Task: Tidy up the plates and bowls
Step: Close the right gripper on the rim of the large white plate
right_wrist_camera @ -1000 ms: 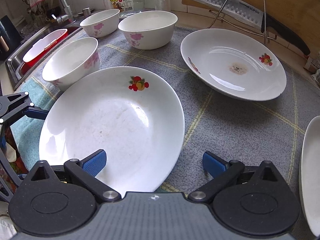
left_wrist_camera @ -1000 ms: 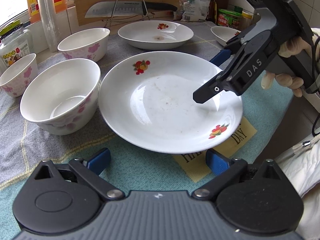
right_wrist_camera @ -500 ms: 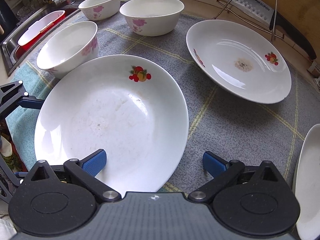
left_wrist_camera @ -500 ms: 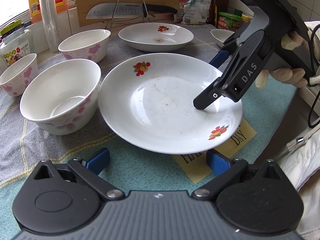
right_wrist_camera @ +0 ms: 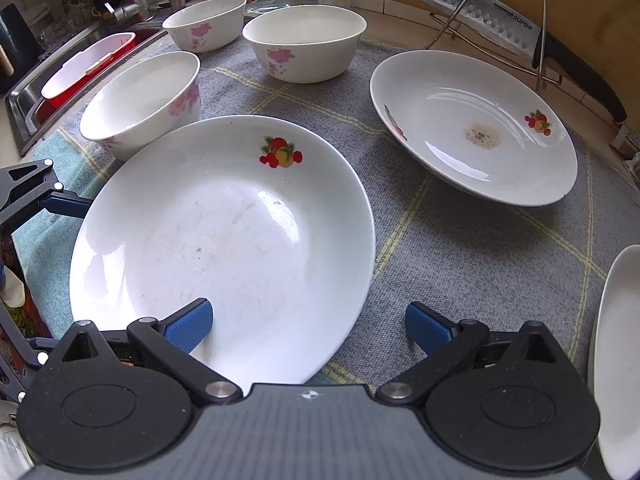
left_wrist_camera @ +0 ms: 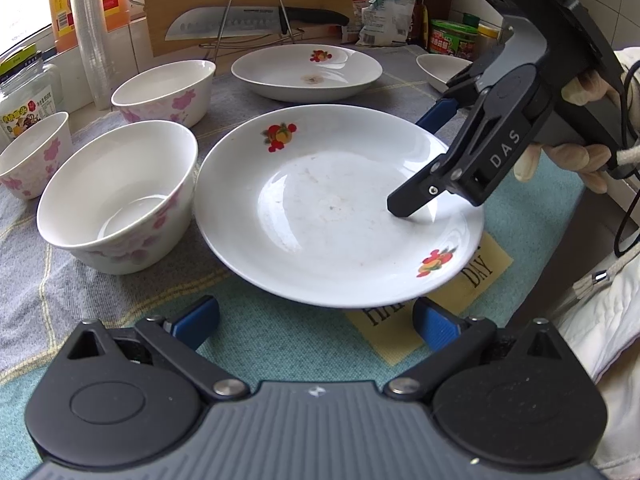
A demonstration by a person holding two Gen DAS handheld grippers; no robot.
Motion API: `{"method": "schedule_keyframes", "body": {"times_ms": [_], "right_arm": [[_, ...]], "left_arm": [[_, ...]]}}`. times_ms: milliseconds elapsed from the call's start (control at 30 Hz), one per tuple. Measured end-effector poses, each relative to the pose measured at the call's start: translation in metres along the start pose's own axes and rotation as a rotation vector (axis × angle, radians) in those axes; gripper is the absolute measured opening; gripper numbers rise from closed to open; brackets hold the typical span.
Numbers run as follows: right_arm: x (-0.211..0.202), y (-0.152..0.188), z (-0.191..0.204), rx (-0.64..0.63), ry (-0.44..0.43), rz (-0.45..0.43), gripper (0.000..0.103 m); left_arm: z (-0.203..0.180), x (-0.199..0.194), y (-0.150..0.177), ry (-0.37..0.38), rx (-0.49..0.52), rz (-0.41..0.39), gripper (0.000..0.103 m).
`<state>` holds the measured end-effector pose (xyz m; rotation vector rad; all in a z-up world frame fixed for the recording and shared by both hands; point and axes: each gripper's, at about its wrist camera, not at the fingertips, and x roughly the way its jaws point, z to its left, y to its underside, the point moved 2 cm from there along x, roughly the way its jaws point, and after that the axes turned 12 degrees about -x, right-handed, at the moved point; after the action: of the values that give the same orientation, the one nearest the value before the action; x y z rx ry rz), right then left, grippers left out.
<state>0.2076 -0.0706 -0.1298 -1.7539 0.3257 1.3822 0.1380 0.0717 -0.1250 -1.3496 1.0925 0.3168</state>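
Note:
A large white plate (left_wrist_camera: 332, 208) with fruit prints lies on the cloth just ahead of my left gripper (left_wrist_camera: 316, 322), which is open and short of its near rim. My right gripper (left_wrist_camera: 416, 164) is open and straddles the plate's right rim: one finger hangs just over the inside, the other is beyond the edge. In the right wrist view the same plate (right_wrist_camera: 224, 240) sits under the left pad of the right gripper (right_wrist_camera: 308, 328). A stained second plate (right_wrist_camera: 472, 128) lies behind. Three flowered bowls (left_wrist_camera: 116, 196) (left_wrist_camera: 164, 90) (left_wrist_camera: 34, 152) stand to the left.
A third plate (right_wrist_camera: 616, 352) lies at the right edge. A knife (left_wrist_camera: 256, 26) rests on a wire rack against a cutting board. Jars and bottles line the back wall. A sink (right_wrist_camera: 60, 76) with a red-and-white tub is far left. A gloved hand (left_wrist_camera: 576, 160) holds the right gripper.
My right gripper has come down and tilted, bringing its inner finger close over the plate's surface near the rim. The left gripper and the dishes have stayed put.

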Motion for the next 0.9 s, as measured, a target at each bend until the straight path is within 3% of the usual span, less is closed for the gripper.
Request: {"method": "schedule_keyframes", "body": {"times_ms": [433,700,900], "right_arm": [[0.003,-0.006,0.0,-0.041,-0.034,-0.002,0.103],[0.005,-0.02,-0.01,0.004,-0.186,-0.039,0.103],[0.009,-0.028,-0.019,0.036,-0.248,-0.037,0.103]], "left_arm": [[0.0,0.005,-0.005,0.009,0.049,-0.002,0.102],[0.002,0.008,-0.007,0.033,0.076,-0.013,0.102],[0.003,0.009,-0.006,0.043,0.084,-0.025,0.102]]}}
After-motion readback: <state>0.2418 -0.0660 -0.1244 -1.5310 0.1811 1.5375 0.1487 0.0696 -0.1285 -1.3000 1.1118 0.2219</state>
